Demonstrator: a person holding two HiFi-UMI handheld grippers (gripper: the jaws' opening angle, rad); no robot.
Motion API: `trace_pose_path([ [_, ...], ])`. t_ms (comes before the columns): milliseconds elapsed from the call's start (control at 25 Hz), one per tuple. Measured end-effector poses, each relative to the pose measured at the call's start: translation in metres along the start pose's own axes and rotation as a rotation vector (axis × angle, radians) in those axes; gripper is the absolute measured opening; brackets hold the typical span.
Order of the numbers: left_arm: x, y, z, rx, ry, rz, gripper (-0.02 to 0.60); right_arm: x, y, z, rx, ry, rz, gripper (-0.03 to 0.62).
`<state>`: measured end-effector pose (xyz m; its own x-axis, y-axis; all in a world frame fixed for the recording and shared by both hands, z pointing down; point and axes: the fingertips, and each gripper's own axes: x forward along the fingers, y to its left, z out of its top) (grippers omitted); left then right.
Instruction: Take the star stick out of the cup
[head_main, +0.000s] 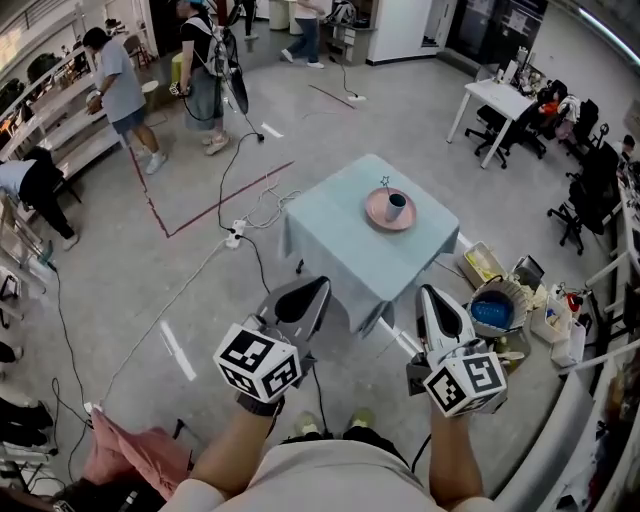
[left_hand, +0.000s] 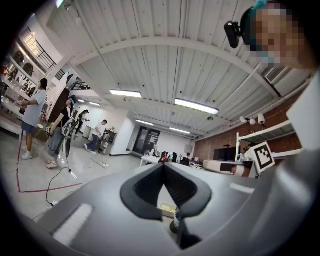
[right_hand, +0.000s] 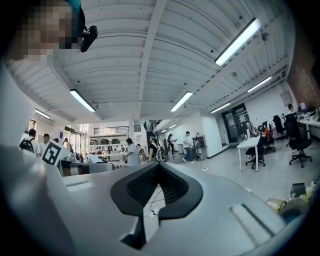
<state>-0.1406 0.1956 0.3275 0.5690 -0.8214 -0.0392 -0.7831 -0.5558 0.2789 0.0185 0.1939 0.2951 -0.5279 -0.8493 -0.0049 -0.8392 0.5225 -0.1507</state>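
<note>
A small table with a pale blue cloth stands ahead of me in the head view. On it lies a pink plate with a dark cup standing on it. The thin star stick rises out of the cup, its star at the top. My left gripper and right gripper are held close to my body, short of the table's near edge. Both are shut, tips touching, with nothing between them. Neither gripper view shows the cup.
Cables and red tape lines run over the floor left of the table. A basket with something blue and boxes sit at its right. Pink cloth lies at my lower left. People stand at the far left; a white desk is far right.
</note>
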Motion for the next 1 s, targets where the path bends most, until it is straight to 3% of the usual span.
trace_pose_path([
  [440,0.003,0.018,-0.009,-0.014,0.009,-0.021,0.006,0.010,0.009,-0.006,-0.017,0.003,-0.017,0.006],
  [1000,0.094,0.046,-0.014,0.002,0.050,-0.005,0.006,0.082,-0.057,-0.006,0.019,-0.004,0.031,0.006],
])
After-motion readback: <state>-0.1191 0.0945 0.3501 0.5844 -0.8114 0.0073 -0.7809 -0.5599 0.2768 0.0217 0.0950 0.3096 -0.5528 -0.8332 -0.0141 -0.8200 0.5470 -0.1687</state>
